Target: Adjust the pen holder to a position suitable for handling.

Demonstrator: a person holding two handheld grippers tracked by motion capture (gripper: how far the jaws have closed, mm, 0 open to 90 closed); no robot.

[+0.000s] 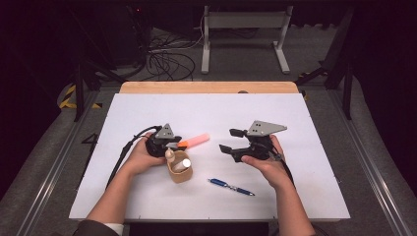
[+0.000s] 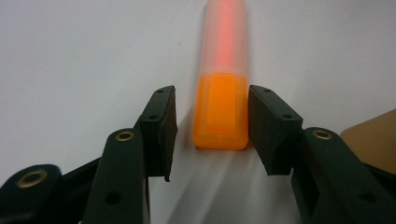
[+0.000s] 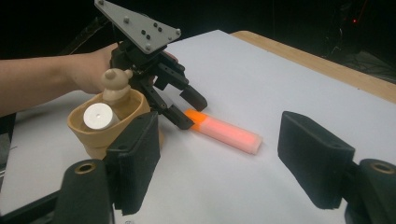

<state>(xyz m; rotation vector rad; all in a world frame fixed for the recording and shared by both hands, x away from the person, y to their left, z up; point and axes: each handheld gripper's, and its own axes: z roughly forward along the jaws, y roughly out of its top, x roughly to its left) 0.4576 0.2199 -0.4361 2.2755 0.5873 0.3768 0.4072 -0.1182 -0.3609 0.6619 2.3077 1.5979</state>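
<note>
Table (image 1: 295,196): white sheet under both jaw pairs; wooden edge far beyond them.
Right gripper (image 1: 230,140): parked well to the side of the work; jaws wide apart with nothing between the pads; aimed toward the other pair, probably waiting so as not to crowd the pick.
Left gripper (image 1: 169,146): lowered to the sheet at the orange end; jaws part-way closed, straddling that end; one pad touching or nearly touching its side, a clear gap at the other, so no grip yet; set low and level, apparently to clamp the flat sides.
Cup (image 3: 86,128): tan holder just beside the left jaws, on their outer side; holding a white-capped stick and a small bear-topped piece; likely the destination, hence kept close.
Highlighter (image 2: 223,100): lying flat between the left jaws; long axis straight along the jaw line; orange end nearest the palm, translucent pink cap pointing away past the tips.
Pen (image 1: 231,187): blue, flat on the sheet, below the right jaws and apart from both pairs; untouched.
</note>
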